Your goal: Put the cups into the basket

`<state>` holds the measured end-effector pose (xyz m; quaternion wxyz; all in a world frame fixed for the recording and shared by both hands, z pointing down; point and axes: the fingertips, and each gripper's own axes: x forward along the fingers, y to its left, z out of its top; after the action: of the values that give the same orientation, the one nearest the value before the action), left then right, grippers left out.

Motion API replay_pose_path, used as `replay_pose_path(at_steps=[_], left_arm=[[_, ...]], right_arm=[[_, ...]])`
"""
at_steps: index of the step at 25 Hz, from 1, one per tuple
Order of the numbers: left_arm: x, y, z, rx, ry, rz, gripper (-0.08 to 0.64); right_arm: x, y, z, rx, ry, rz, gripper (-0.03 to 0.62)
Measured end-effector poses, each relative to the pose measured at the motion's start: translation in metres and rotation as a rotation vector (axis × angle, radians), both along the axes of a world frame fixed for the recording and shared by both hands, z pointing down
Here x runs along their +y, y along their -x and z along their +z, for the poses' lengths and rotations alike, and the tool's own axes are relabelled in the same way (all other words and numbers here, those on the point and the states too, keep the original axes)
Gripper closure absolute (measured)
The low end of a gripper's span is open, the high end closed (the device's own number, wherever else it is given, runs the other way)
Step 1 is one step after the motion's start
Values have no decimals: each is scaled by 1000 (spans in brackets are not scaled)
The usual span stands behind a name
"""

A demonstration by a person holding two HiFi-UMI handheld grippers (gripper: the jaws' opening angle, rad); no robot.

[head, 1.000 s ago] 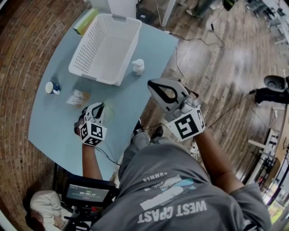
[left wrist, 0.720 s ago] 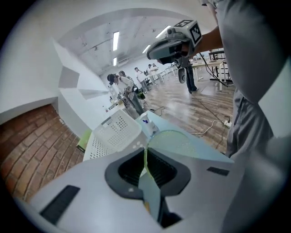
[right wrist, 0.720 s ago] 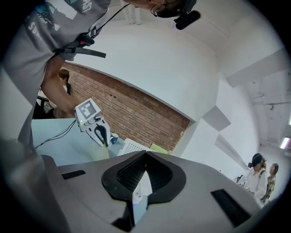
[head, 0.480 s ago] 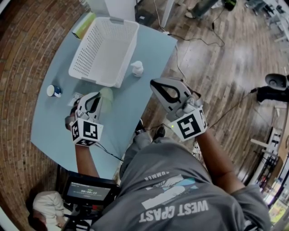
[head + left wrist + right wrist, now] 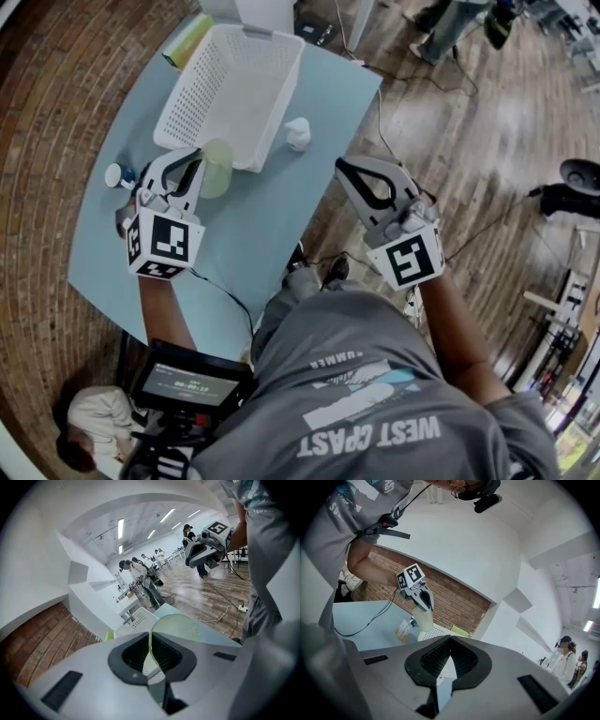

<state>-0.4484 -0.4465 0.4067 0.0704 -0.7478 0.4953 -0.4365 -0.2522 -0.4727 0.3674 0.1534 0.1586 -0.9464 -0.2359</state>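
Observation:
A pale green see-through cup point(image 5: 217, 169) hangs in the air just before the near rim of the white perforated basket point(image 5: 202, 89). My left gripper point(image 5: 190, 157) is shut on its rim, and the cup wall point(image 5: 180, 627) runs between the pads. The right gripper view shows that cup point(image 5: 423, 619) under the left gripper point(image 5: 423, 601). A small white cup or bottle point(image 5: 298, 134) stands right of the basket. A little blue-and-white cup point(image 5: 118, 174) sits left of my left gripper. My right gripper point(image 5: 349, 169) hovers at the table's right edge, shut with nothing in it.
A green packet point(image 5: 187, 39) lies beside the basket's far left corner. A small printed packet point(image 5: 403, 630) lies on the blue table point(image 5: 272, 206) near the basket. People stand across the wooden floor point(image 5: 211, 592). A monitor point(image 5: 192, 384) sits below the table's near edge.
My left gripper has lifted the green cup off the table and carried it up toward the basket's near rim. The right gripper has hardly moved.

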Motion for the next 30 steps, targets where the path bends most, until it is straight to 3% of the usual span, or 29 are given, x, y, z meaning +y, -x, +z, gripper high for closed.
replay_pose_path(at_steps=[14,30], left_arm=[[-54,7,-9,-35,-29,95,538],[-128,21,6,-62,45,150,538]], right_arm=[[-1,-10,-2,14,-12,74,586],[-4,-34,2,42,5,167,586]])
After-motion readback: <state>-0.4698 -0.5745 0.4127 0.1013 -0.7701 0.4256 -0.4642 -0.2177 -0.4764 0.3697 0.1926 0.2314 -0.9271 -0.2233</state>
